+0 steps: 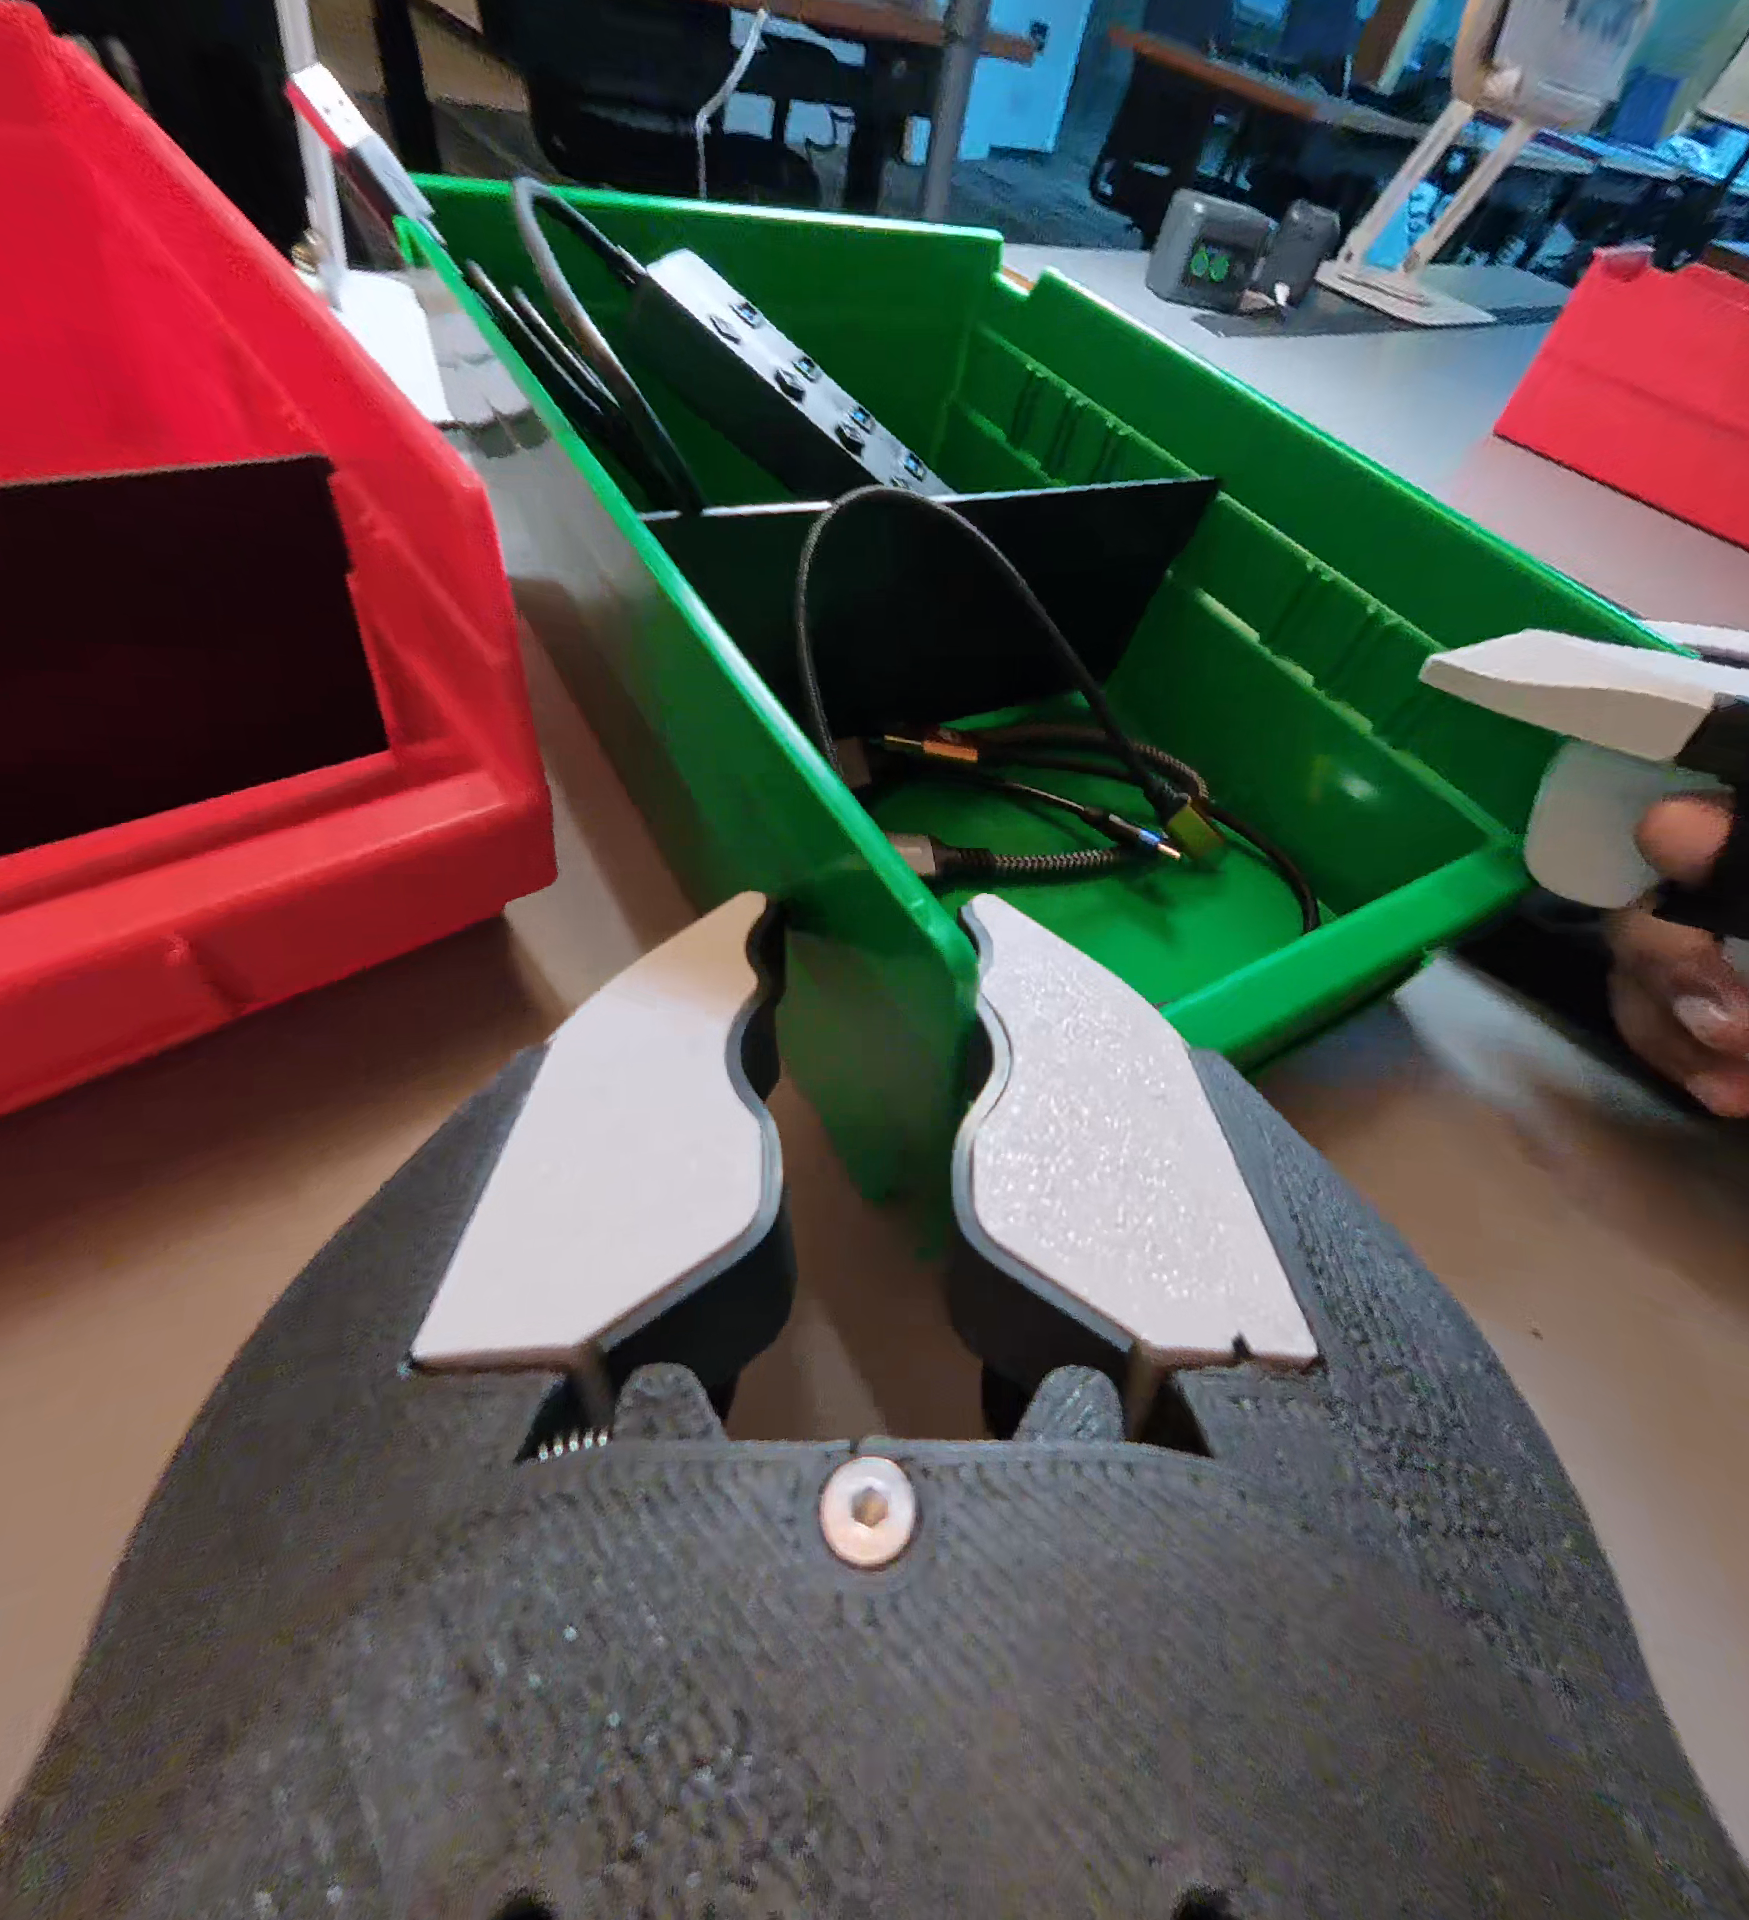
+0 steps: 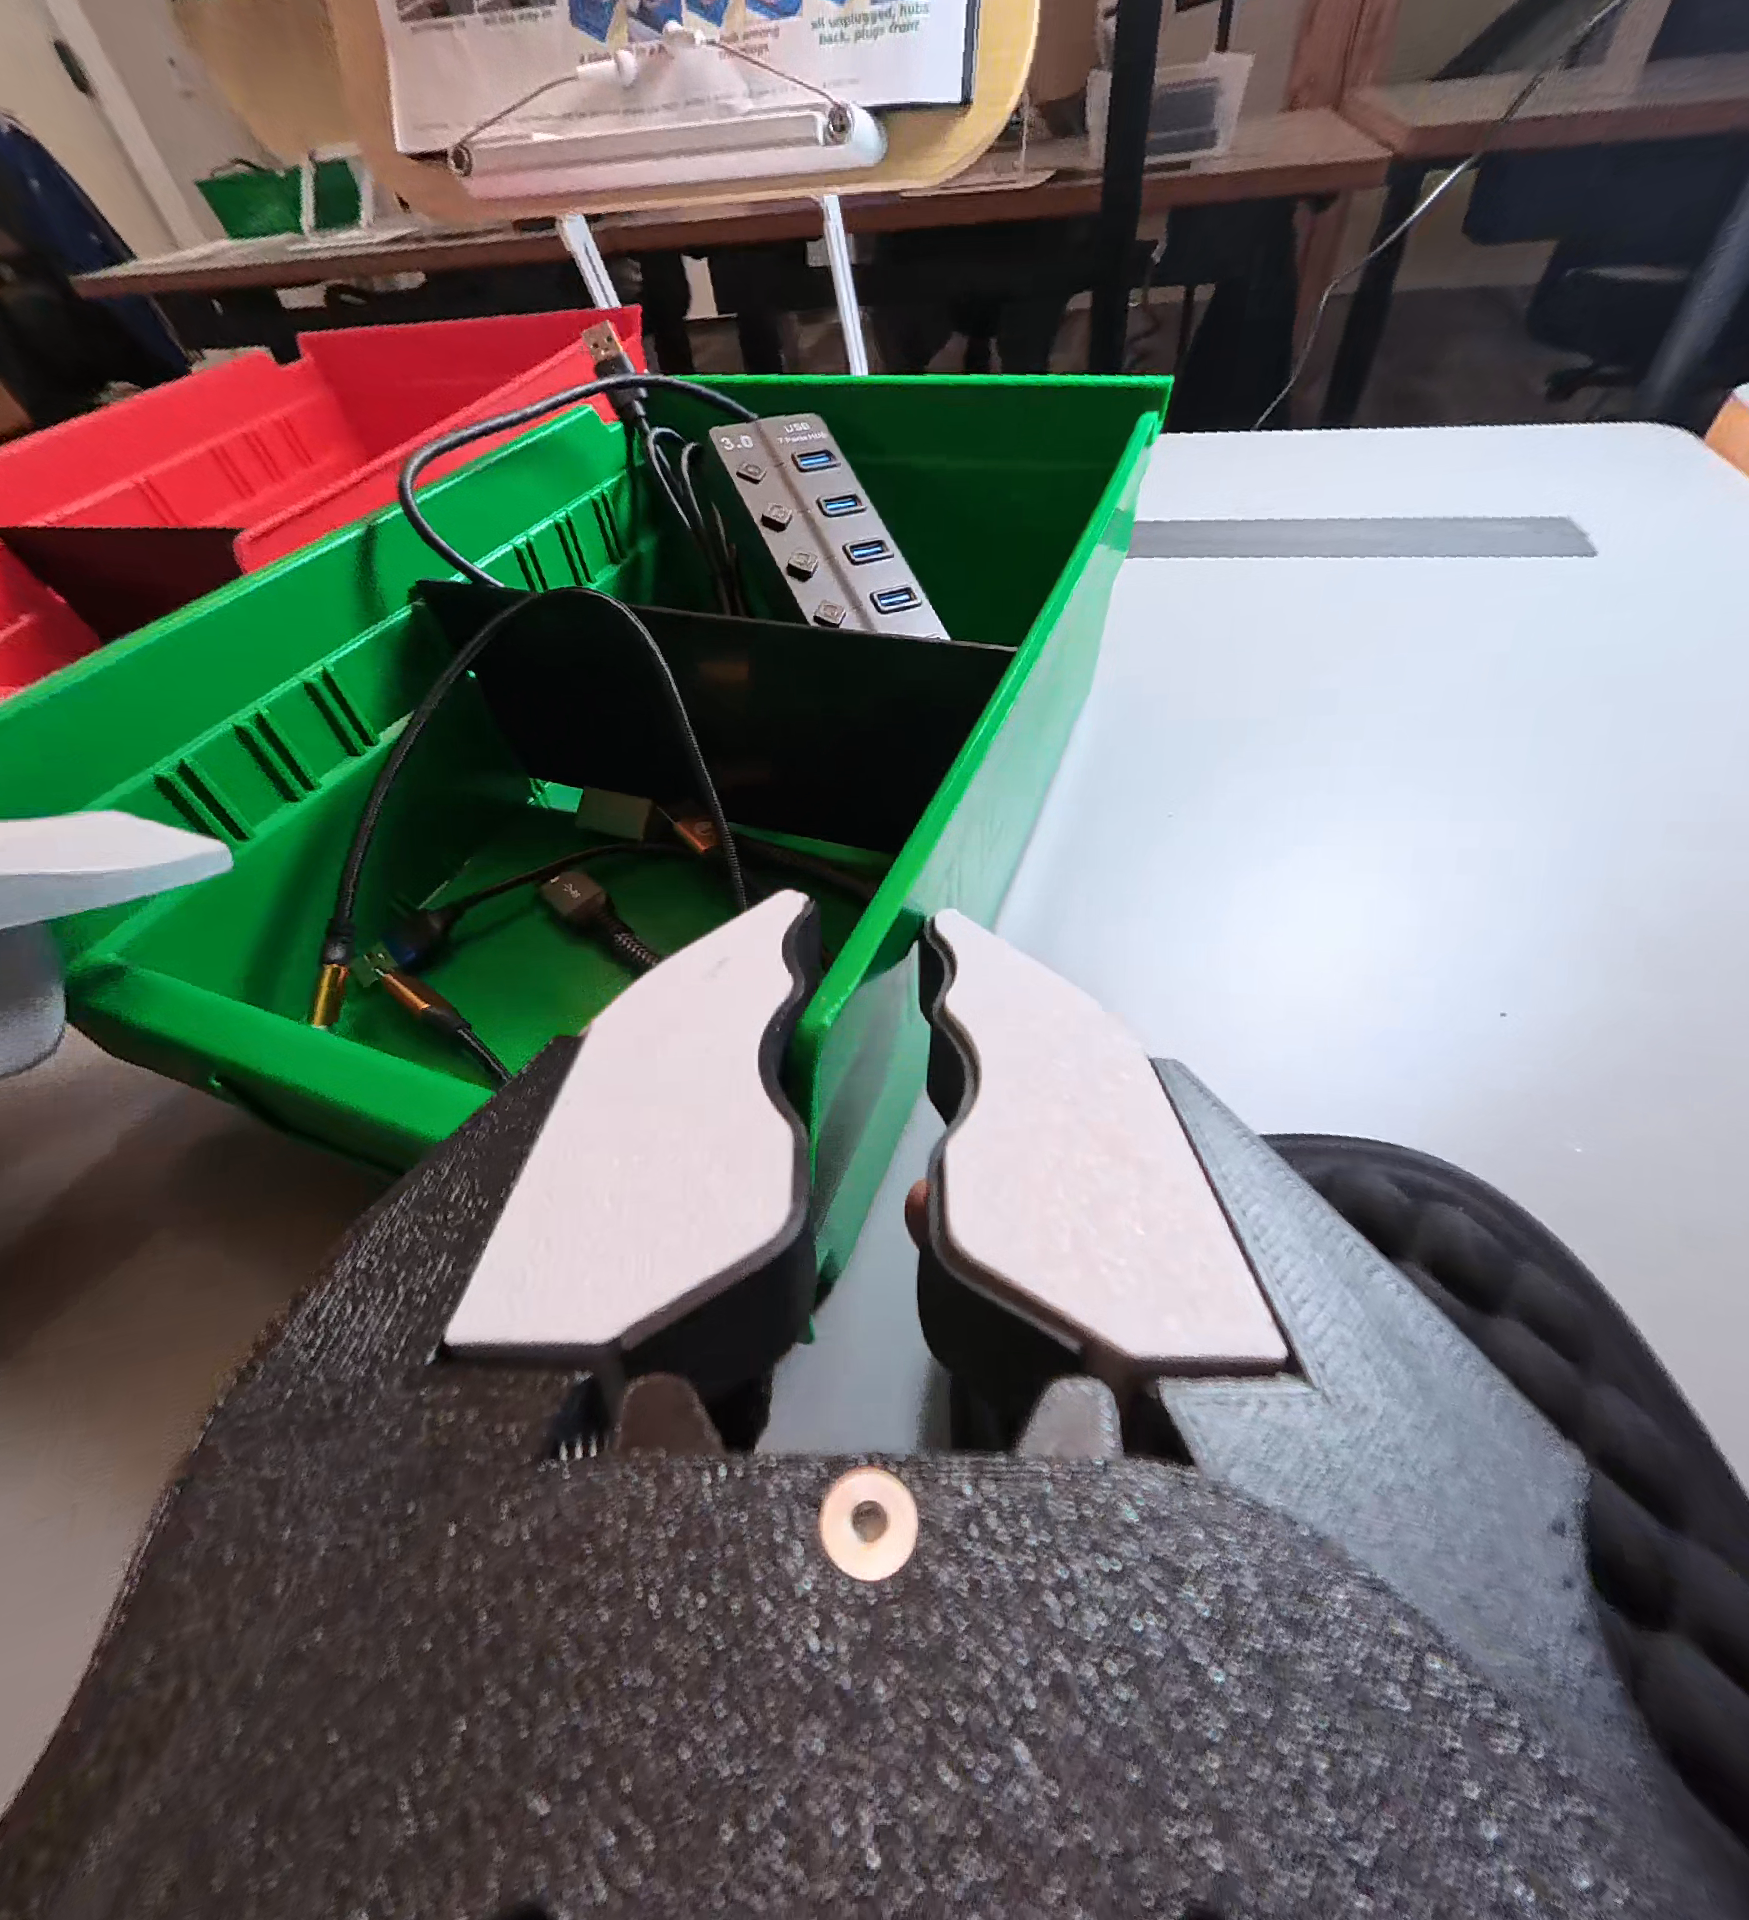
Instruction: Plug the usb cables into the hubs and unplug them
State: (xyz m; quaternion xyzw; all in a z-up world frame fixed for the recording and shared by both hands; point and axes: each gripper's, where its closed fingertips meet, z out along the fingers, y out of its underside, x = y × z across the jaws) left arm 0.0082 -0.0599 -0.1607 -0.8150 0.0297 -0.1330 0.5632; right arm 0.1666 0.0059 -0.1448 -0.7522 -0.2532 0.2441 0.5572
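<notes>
Green bin (image 2: 953, 831) wall runs between the open, empty right claw (image 2: 865, 935); cables (image 2: 579, 904) lie just left inside, hub (image 2: 828, 530) farther along. Left claw (image 1: 870, 914), open, straddles the opposite corner.

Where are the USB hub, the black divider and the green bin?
USB hub (image 2: 834, 530): right wrist view, its grey port face.
Black divider (image 2: 797, 717): right wrist view, its flat middle.
Green bin (image 1: 1265, 509): left wrist view, its inner side wall.
</notes>
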